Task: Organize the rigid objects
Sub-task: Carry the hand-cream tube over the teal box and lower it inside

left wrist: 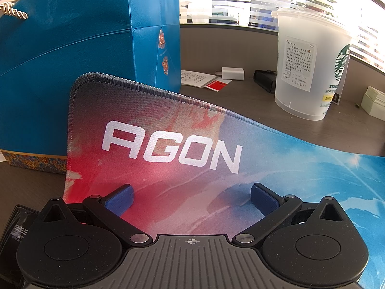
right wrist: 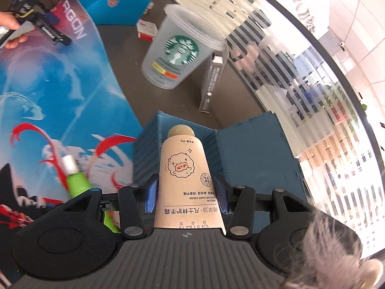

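My right gripper (right wrist: 187, 193) is shut on a beige hand cream tube (right wrist: 184, 168), cap pointing forward, held above an open blue storage box (right wrist: 252, 154). A green tube with a white cap (right wrist: 74, 178) lies on the AGON mouse mat (right wrist: 48, 91) to the left. My left gripper (left wrist: 191, 198) is open and empty, low over the mat's red corner (left wrist: 168, 144). It also shows in the right wrist view (right wrist: 51, 27), held in a hand at the far left.
A frosted Starbucks cup (left wrist: 310, 65) stands on the brown desk, also in the right wrist view (right wrist: 179, 50). A blue gift bag (left wrist: 84, 55) stands behind the mat. A white charger (left wrist: 232, 73), papers, a black case (left wrist: 264, 80) and a clear acrylic stand (right wrist: 211, 84) lie near the window.
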A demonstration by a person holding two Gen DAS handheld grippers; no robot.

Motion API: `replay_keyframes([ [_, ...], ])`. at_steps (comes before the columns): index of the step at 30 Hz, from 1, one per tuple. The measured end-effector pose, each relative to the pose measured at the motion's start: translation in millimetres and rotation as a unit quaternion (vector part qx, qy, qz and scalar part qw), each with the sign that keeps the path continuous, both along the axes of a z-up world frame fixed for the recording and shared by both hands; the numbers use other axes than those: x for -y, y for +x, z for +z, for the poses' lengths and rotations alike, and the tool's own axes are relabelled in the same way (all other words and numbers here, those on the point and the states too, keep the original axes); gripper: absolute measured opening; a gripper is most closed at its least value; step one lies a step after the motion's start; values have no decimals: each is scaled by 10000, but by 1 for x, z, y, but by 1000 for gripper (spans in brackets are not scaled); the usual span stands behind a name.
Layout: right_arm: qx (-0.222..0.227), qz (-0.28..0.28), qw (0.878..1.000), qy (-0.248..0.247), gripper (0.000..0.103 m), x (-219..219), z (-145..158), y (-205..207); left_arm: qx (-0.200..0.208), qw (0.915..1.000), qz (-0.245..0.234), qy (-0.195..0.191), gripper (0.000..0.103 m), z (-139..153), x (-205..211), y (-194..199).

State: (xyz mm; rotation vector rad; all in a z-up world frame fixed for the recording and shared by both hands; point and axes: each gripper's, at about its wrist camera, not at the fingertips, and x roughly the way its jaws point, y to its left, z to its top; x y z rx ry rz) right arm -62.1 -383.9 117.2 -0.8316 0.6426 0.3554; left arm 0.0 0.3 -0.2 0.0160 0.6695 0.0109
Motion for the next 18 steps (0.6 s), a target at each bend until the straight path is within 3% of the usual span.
replay_keyframes([
  [11, -594, 12, 9963, 619, 45, 31, -14, 57, 0, 10000, 0, 0, 103, 0, 0, 0],
  [18, -1240, -150, 9822, 1403, 45, 56, -24, 83, 0, 10000, 1, 0, 103, 0, 0, 0],
])
